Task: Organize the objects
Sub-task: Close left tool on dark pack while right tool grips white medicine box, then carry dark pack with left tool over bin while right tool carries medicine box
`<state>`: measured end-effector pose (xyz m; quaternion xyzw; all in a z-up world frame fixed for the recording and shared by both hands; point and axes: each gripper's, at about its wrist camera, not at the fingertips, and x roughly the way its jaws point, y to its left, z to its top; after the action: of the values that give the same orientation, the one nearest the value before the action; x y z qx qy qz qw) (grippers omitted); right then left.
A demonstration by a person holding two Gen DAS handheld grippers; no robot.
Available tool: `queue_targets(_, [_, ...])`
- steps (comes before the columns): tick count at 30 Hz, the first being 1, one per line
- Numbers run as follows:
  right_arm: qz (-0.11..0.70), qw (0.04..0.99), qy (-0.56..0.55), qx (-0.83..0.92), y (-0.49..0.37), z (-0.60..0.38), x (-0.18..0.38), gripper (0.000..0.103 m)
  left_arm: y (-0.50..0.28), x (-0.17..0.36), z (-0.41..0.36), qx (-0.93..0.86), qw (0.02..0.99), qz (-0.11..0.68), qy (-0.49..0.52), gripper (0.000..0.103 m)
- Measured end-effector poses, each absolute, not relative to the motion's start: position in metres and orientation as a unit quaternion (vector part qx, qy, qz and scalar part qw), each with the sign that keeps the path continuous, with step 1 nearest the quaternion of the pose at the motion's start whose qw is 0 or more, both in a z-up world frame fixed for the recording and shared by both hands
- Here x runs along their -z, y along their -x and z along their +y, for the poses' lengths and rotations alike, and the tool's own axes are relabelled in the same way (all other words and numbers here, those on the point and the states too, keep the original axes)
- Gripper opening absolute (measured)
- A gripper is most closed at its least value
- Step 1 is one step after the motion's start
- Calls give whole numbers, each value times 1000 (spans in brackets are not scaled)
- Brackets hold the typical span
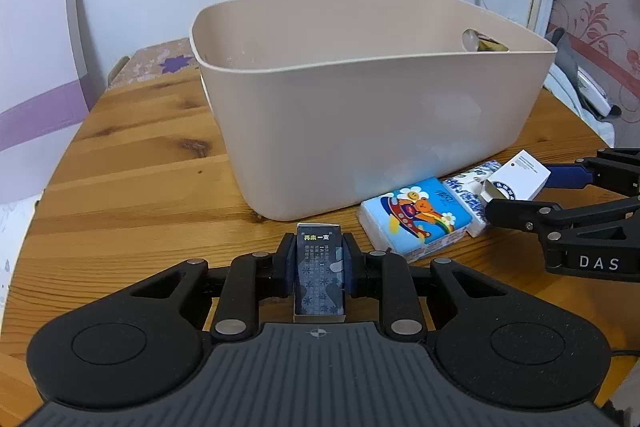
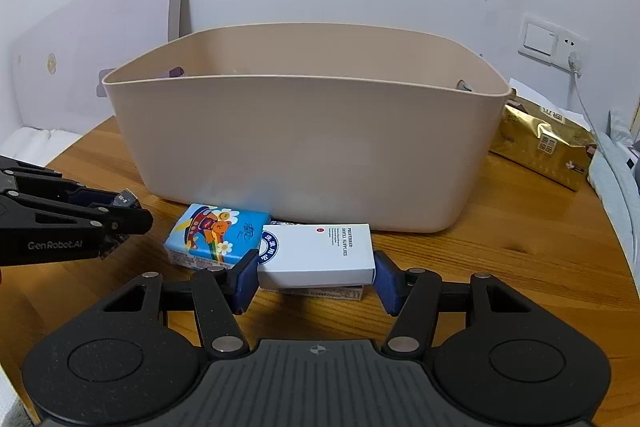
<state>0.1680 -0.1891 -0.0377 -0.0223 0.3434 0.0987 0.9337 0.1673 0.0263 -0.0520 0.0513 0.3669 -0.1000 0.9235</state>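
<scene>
Left claw point(image 1: 319, 269): lower centre of the left wrist view, clamped on a dark patterned box point(image 1: 319, 279).
Bin point(image 1: 360, 99): beige, mid-frame on the wooden bench point(image 1: 132, 167).
Tissue pack point(image 2: 214, 233): blue, just below the bin.
Right claw point(image 2: 316, 277): gripping a white box point(image 2: 320, 255), centre of the right wrist view.
Gold packet point(image 2: 544, 143): right of the bin.

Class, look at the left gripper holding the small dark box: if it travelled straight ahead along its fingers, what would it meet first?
Most likely the near wall of the beige tub. The left gripper, shut on the small dark box, points at it across bare table. Depth is hard to judge.
</scene>
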Motion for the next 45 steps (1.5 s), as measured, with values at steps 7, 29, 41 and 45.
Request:
queue_targets(7, [338,936,7,-93,-155,-202,30,56,-155,38,28,96,928,354,-58,23])
queue_targets(29, [278,958,5,-72,-111,-234,-25,56,-130,-21,32,94,953,277,-84,23])
queue_targets(41, [235,970,-3,-65,-136,-234,-57,56,-156,-55,27,93,963,241,-83,23])
queue_targets(45, [226,972,-3,-63,-148,-232,-64,56,-171,-62,22,95,964,234,-83,23])
